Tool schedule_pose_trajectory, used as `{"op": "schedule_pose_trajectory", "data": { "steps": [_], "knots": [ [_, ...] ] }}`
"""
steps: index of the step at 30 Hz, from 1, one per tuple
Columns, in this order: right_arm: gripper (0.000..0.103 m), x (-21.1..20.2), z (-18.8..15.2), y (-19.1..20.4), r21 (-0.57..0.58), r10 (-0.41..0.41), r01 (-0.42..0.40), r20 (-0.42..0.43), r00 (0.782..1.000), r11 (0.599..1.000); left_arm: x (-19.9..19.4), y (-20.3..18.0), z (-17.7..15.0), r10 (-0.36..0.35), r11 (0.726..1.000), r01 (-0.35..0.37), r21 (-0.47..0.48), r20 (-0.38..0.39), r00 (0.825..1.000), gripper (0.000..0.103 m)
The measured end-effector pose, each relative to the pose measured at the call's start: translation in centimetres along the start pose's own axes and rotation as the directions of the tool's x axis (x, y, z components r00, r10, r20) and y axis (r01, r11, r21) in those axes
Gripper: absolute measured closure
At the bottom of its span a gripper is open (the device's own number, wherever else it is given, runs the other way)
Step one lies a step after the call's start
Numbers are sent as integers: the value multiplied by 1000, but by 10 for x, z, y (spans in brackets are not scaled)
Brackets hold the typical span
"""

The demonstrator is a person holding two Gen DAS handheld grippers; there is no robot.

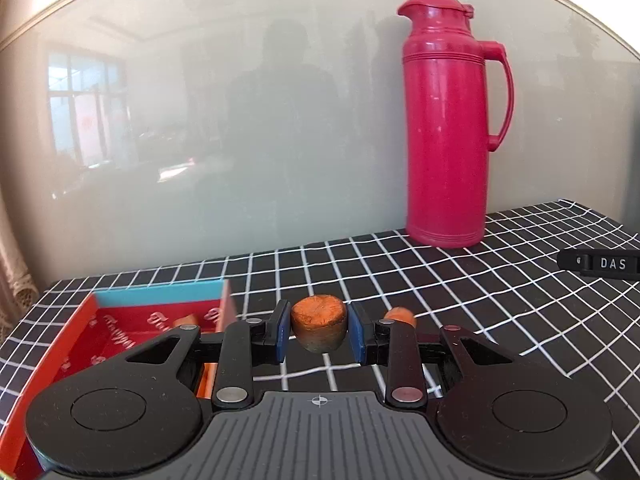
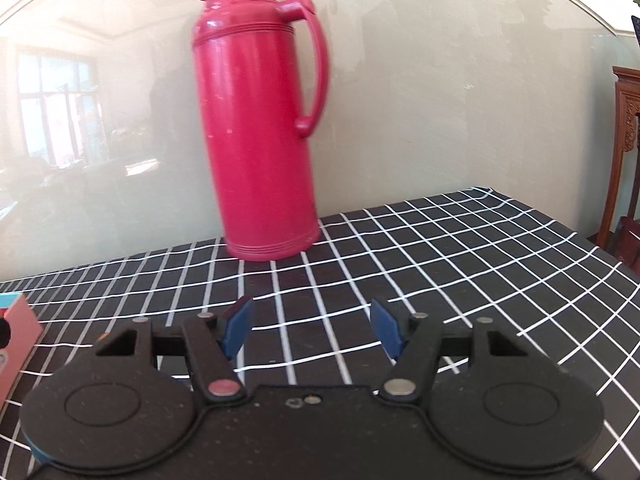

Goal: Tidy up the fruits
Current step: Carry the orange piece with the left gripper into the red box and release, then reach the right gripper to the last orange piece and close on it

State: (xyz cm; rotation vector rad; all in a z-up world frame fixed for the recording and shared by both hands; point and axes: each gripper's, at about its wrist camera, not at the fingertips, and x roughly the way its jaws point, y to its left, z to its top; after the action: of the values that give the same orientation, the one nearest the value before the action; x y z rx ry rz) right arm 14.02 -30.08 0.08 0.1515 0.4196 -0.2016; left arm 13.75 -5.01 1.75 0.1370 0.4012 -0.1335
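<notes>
Behind the checked worktop a glossy pale wall mirrors a bright window; right of the worktop stands a carved wooden chair, daylight everywhere.

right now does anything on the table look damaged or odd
The stubby orange carrot piece in the left gripper looks dark and discoloured on its lower half. The tall red plastic thermos jug stands upright; nothing is spilled.

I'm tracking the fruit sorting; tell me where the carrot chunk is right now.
In the left wrist view the carrot chunk sits clamped in the left gripper, above the checked cloth, just right of the red box.
</notes>
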Motion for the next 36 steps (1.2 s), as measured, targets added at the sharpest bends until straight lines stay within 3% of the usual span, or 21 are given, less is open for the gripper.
{"op": "schedule_pose_trajectory", "data": {
  "steps": [19,30,32,33,34,36],
  "knots": [
    [39,-7,-13,92,-85,121,-123,-26,992,989,-43,114,-37,164,981,-166,-97,-30,986,72],
    [39,-6,-21,138,-139,161,-165,-39,986,976,-34,150,-57,187,970,-198,-141,-86,979,72],
    [38,-8,-23,141,-156,161,-165,-34,986,974,-34,153,-58,173,971,-186,-151,-95,980,67],
    [35,-8,-24,141,-167,159,-162,-32,987,973,-35,154,-58,180,969,-192,-154,-85,980,52],
    [34,-9,-24,141,-174,158,-160,-28,987,972,-38,154,-57,199,966,-208,-153,-71,977,29],
    [32,-10,-24,138,-182,159,-161,-25,987,970,-44,153,-55,225,963,-227,-148,-27,974,19]
  ]
}}
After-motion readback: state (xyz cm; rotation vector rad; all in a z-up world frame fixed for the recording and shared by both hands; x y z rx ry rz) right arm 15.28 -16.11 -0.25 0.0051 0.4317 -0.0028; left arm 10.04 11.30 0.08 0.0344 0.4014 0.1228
